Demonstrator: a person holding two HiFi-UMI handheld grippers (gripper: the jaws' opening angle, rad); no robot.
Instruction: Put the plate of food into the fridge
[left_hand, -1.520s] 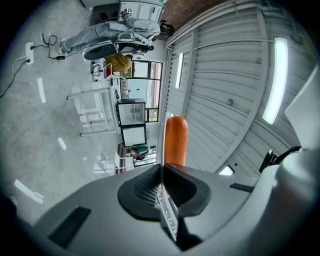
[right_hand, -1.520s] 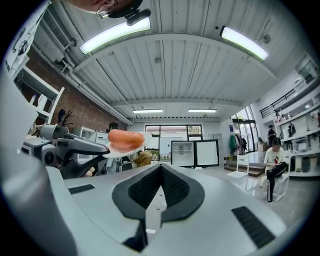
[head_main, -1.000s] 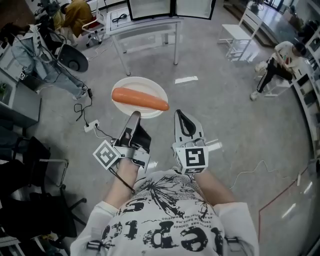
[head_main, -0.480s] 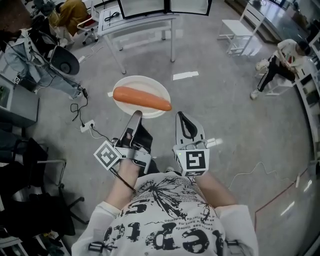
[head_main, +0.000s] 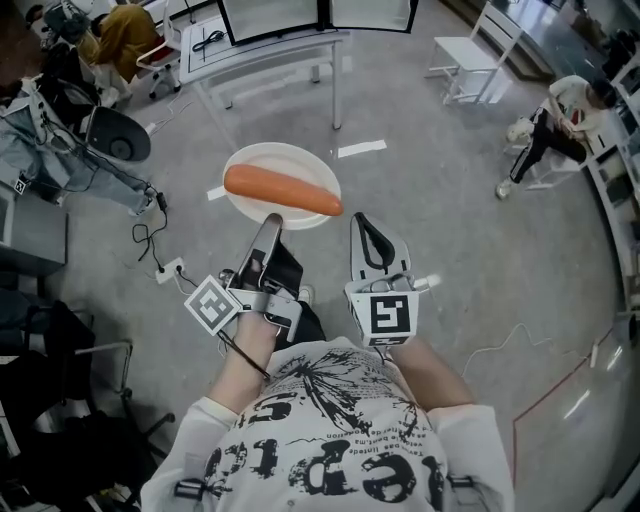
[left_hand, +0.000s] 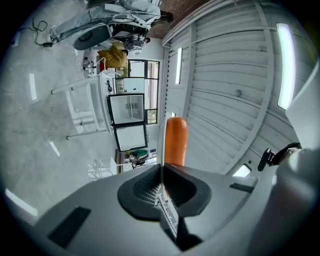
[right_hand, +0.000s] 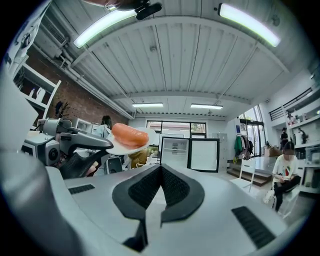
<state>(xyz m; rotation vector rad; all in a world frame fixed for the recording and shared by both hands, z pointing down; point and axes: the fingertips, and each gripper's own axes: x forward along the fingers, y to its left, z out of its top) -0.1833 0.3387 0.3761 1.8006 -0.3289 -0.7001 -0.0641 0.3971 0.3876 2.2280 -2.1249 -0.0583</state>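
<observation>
Lab/wkshp: concrete floor (head_main: 450, 200), white table (head_main: 270, 48), power strip (head_main: 169, 270), glass-door fridges (right_hand: 202, 155), brick wall (right_hand: 75, 107).

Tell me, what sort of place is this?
Probably an open lab or workshop rather than a home: a bare concrete floor with loose cables, white work tables, and two glass-door fridges under long strip lights.
</observation>
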